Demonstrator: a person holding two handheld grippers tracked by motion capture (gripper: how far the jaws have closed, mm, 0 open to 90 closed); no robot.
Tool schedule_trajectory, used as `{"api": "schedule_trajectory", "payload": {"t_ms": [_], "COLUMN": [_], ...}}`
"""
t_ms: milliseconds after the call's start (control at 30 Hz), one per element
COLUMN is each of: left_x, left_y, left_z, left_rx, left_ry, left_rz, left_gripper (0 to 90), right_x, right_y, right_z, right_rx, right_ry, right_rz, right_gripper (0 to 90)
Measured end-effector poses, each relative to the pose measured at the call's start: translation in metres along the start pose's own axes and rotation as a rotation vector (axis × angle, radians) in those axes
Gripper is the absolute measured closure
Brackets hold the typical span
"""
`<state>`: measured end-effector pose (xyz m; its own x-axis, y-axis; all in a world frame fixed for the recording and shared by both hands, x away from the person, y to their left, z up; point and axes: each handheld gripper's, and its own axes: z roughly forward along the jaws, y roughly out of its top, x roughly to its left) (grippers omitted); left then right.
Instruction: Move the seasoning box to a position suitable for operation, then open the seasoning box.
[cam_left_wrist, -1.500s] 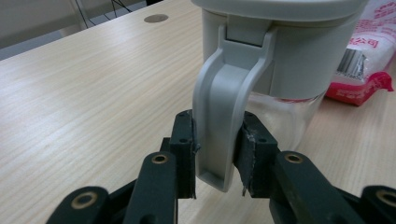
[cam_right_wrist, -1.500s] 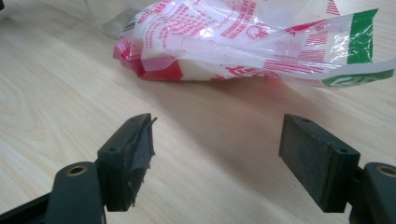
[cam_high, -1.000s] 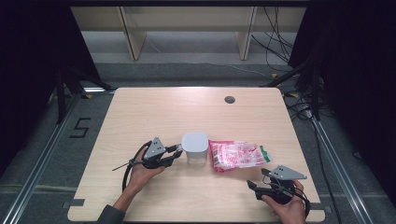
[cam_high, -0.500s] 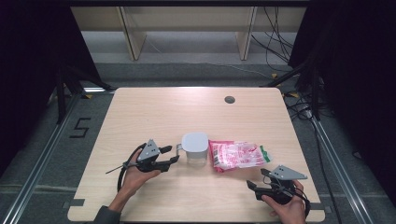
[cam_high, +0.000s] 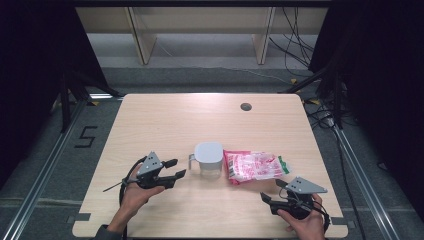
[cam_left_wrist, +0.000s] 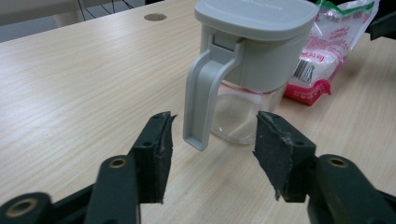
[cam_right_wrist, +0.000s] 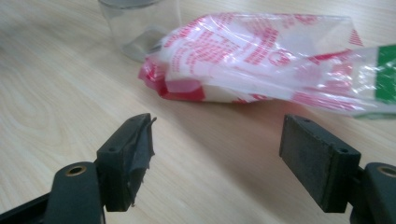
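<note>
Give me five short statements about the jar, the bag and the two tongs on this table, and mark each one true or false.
1. The lidded jar stands upright on the table. True.
2. The left tongs are clamped on the jar's handle. False: their jaws stand open, short of the handle, having just been opening with nothing between them.
3. The red and white bag lies beside the jar, on the side away from its handle. True.
4. The right tongs hold the bag. False: they are open, with bare table between the jaws.
5. The jar's lid is off. False: the grey lid sits on the jar.
</note>
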<state>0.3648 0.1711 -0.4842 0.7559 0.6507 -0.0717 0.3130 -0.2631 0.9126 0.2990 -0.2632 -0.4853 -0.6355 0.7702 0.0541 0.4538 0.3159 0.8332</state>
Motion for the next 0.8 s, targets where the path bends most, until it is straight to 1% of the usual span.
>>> {"api": "schedule_trajectory", "payload": {"t_ms": [67,100,133,167,200,233,267,300,333,367,400,433,467,500,533,567,667,700,733,767,800], "left_x": [-0.003,-0.003,-0.003,-0.004,-0.006,-0.006,-0.009,-0.01,-0.011,-0.011,-0.012,-0.014,-0.015,-0.015,-0.016,-0.017,-0.018,-0.018,-0.017,-0.016,-0.016], "left_y": [0.005,0.006,0.006,0.008,0.011,0.011,0.014,0.015,0.016,0.016,0.017,0.018,0.021,0.022,0.025,0.027,0.03,0.031,0.032,0.034,0.036], "left_z": [-0.005,-0.007,-0.007,-0.008,-0.009,-0.009,-0.009,-0.008,-0.007,-0.007,-0.007,-0.007,-0.006,-0.005,-0.004,-0.003,-0.001,0.0,0.002,0.003,0.006], "left_rx": [-0.004,-0.007,-0.007,-0.002,-0.003,-0.003,0.001,0.003,0.007,0.007,0.005,-0.004,-0.006,-0.015,-0.023,-0.024,-0.026,-0.031,-0.033,-0.029,-0.039], "left_ry": [0.001,0.007,0.007,0.007,0.008,0.008,0.015,0.013,0.011,0.011,0.027,0.038,0.048,0.044,0.042,0.043,0.039,0.034,0.032,0.036,0.022], "left_rz": [0.004,0.0,0.0,-0.01,-0.002,-0.002,0.011,0.015,0.016,0.016,0.016,0.012,0.024,0.029,0.025,0.03,0.03,0.033,0.03,0.034,0.003], "left_gripper": [52.1,55.5,59.2,59.2,65.0,68.3,72.4,75.7,79.4,82.9,85.9,85.9,88.1,88.9,89.1,89.1,89.2,89.2,89.2,89.1,89.1], "right_x": [0.003,0.005,0.004,0.004,0.003,0.003,0.002,0.002,0.002,0.002,0.001,0.001,0.002,0.002,0.002,0.005,0.005,0.003,0.003,0.005,0.004], "right_y": [0.001,0.001,0.001,0.001,0.001,0.001,0.0,0.0,0.0,0.0,0.0,0.0,0.0,0.0,0.0,0.0,0.001,0.002,0.002,0.002,0.002], "right_z": [0.003,0.003,0.004,0.004,0.004,0.004,0.004,0.004,0.004,0.004,0.003,0.003,0.003,0.004,0.003,0.003,0.003,0.004,0.005,0.005,0.005], "right_rx": [-0.001,0.008,0.009,0.009,0.004,0.004,0.006,0.0,0.002,0.002,0.019,0.019,0.018,0.01,0.007,0.013,0.006,-0.005,0.009,-0.006,0.0], "right_ry": [0.02,0.017,0.011,0.011,0.015,0.015,0.014,0.013,0.013,0.013,0.005,0.005,0.008,0.01,0.009,0.009,0.013,0.004,0.016,0.011,0.011], "right_rz": [-0.02,0.004,-0.02,-0.02,-0.017,-0.017,-0.009,0.003,0.004,0.004,-0.015,-0.015,-0.017,-0.017,-0.008,0.019,0.016,-0.019,-0.007,0.005,0.004], "right_gripper": [26.4,26.3,26.3,26.3,26.1,26.1,26.1,26.1,26.1,26.1,26.0,26.0,26.0,26.0,26.0,26.0,26.0,26.0,26.0,26.0,26.0]}}
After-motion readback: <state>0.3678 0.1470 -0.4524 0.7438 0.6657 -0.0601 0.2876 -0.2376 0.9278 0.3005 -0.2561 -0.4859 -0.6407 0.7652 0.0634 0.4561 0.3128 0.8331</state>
